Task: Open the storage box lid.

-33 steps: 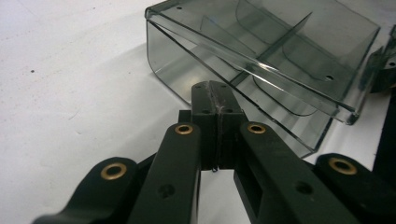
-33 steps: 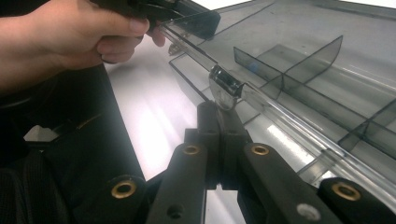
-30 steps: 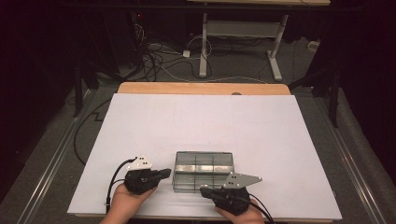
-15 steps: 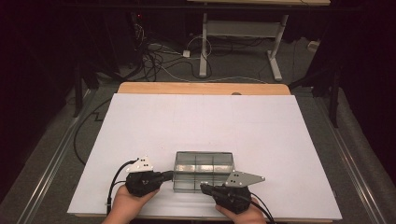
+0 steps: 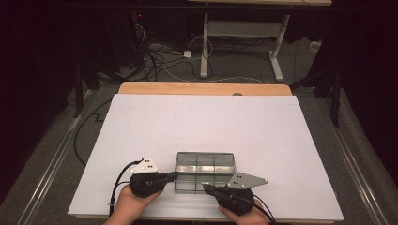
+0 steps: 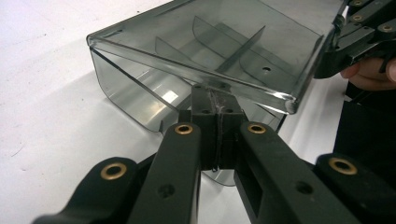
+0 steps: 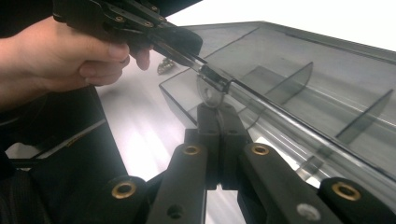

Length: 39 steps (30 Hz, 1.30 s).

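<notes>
Left gripper (image 5: 172, 176): jaws clenched on box's left rim | organizer box (image 5: 205, 164): smoky clear plastic, divided compartments, near table's (image 5: 141, 122) front edge between both tools; judged light, rigid, slick, crack-prone, so grip thin walls near corners | right gripper (image 5: 206, 187): jaws pinched on box's near rim.
</notes>
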Tool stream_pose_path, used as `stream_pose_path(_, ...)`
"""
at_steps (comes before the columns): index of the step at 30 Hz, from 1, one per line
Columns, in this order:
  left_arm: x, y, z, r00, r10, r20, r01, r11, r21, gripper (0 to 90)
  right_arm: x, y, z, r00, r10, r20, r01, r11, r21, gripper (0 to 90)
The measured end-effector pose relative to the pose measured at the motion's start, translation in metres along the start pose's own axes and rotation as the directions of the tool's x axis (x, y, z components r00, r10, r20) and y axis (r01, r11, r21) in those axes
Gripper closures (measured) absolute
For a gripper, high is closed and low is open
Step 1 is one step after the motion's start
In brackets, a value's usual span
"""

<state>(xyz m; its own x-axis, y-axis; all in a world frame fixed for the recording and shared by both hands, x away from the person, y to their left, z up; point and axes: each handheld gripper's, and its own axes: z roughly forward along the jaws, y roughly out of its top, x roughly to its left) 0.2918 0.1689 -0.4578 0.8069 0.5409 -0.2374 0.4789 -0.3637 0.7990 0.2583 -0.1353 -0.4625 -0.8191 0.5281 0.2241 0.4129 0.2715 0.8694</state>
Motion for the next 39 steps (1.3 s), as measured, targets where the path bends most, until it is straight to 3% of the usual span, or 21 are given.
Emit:
stream_pose_path(13, 0.004, 0.009, 0.004, 0.9997, 0.016, -0.019, -0.017, 0.9997, -0.018, 86.8, -0.006, -0.006, -0.021, 0.9961, 0.012, 0.087, -0.012, 1.0, -0.001, 90.0)
stream_pose_path(26, 0.009, 0.017, 0.01, 0.9993, 0.024, -0.028, -0.025, 0.9994, -0.023, 86.9, -0.015, -0.011, -0.045, 0.9811, 0.062, 0.183, -0.058, 0.998, -0.026, 90.0)
stream_pose_path(39, 0.01, 0.021, 0.015, 0.9991, 0.036, -0.025, -0.036, 0.9991, -0.023, 86.9, -0.029, -0.019, -0.069, 0.9696, 0.052, 0.239, -0.041, 0.998, -0.052, 90.0)
